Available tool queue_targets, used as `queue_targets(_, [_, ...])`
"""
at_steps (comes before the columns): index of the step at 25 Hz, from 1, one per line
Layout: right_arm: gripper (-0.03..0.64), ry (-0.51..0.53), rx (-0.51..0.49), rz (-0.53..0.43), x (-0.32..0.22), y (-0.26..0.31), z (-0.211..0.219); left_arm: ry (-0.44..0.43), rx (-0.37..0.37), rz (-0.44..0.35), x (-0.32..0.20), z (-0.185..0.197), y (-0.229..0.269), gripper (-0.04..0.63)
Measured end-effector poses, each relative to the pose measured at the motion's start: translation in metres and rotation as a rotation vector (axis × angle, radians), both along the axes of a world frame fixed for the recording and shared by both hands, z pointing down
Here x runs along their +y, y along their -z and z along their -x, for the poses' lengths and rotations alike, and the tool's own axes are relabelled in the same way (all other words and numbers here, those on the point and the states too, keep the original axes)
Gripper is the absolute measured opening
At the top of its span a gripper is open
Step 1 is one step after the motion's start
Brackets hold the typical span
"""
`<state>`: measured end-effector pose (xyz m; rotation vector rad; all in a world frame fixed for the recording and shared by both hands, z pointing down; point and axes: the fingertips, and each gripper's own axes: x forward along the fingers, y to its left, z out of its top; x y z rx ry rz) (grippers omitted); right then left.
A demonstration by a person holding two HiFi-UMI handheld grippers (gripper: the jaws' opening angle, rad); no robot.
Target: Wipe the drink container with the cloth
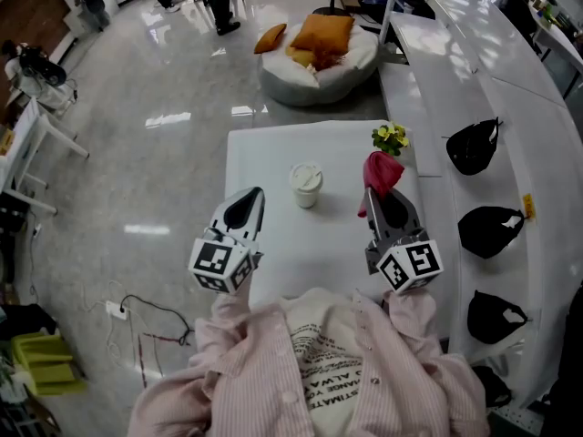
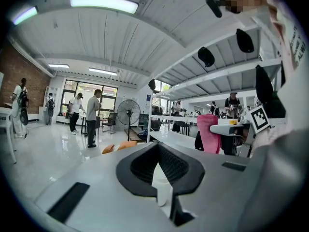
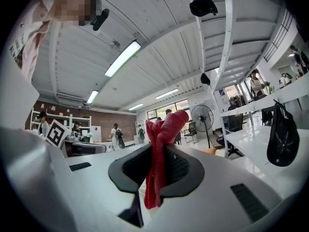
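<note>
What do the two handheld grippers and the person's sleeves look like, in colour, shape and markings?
The left gripper and the right gripper both have light grey, wedge-shaped bodies with black ribbed pads. Each carries a white cube with black square markers at its rear. No cables show. The person wears a pale pink striped shirt with long sleeves.
</note>
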<state>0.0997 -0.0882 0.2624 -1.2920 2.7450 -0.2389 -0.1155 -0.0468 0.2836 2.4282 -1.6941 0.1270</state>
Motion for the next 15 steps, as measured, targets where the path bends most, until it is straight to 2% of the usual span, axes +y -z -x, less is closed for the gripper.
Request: queue_targets(15, [0.046,-0.031,0.011,0.006,0.0,-0.003,-0.012,0.013,0.001,0.007,0.002,-0.001,0.001,0.002])
